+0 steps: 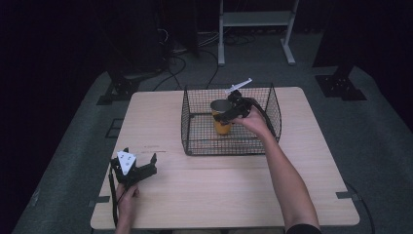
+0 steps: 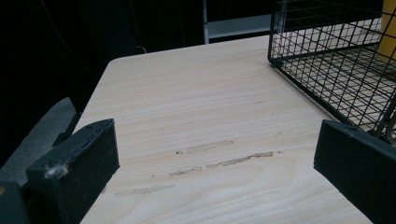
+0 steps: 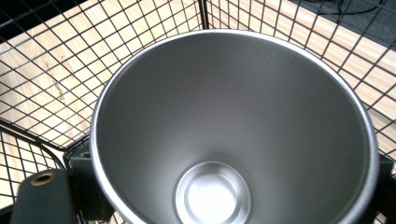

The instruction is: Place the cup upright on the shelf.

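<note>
A lab or recording studio is showing here: dark curtains are hanging round a lone table (image 1: 195,204) on grey carpet, cables (image 1: 178,61) are trailing over the floor, and stand feet (image 1: 341,85) are flanking it.

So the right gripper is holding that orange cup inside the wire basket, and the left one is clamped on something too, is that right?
Not quite. The left gripper holds nothing: the left gripper view shows its jaws standing wide apart over bare table. The rest is right: the right gripper grips the orange cup inside the wire basket.
</note>
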Tool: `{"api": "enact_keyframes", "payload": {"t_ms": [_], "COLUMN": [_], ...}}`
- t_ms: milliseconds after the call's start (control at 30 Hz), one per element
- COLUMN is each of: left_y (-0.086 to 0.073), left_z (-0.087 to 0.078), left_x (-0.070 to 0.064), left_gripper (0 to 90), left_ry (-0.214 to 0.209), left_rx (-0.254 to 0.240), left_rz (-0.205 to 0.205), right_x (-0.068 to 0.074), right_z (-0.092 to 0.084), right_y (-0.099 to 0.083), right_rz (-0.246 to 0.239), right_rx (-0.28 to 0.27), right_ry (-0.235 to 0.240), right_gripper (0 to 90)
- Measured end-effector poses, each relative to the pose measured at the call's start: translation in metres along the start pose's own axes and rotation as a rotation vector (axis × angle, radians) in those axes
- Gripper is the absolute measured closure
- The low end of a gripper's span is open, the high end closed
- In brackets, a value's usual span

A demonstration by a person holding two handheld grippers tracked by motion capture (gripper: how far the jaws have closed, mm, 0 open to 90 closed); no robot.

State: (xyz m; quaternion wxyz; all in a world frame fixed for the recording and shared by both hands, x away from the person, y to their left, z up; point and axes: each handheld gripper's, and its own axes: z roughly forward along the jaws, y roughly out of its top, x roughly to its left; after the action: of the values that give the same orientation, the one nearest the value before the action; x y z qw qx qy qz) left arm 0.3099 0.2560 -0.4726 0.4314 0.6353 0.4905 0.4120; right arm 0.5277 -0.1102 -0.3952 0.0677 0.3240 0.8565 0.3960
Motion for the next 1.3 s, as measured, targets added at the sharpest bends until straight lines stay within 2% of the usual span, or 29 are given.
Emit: {"api": "enact_keyframes", "payload": {"t_ms": [433, 667, 1300], "left_y": [0.0000, -0.0001, -0.0001], "left_z": [-0.0002, -0.0002, -0.0002], "left_x": [0.0002, 0.0000, -0.0001], "left_gripper": [0.0, 0.0, 0.0], "left_ry": [-0.001, -0.001, -0.002], "left_rx": [-0.001, -0.001, -0.001], "left_rz": [0.000, 0.000, 0.002], "right_x": [-0.0008, -0.0001, 0.0022], "right_z": [0.0079, 0.0063, 0.0061], "right_y": [-0.0040, -0.0045, -0.0046], "right_rz": [-0.008, -0.034, -0.054], "right_rx": [0.038, 0.059, 0.065], "right_ry": [-0.019, -0.042, -0.051], "right_gripper": [13.4, 13.2, 10.8]}}
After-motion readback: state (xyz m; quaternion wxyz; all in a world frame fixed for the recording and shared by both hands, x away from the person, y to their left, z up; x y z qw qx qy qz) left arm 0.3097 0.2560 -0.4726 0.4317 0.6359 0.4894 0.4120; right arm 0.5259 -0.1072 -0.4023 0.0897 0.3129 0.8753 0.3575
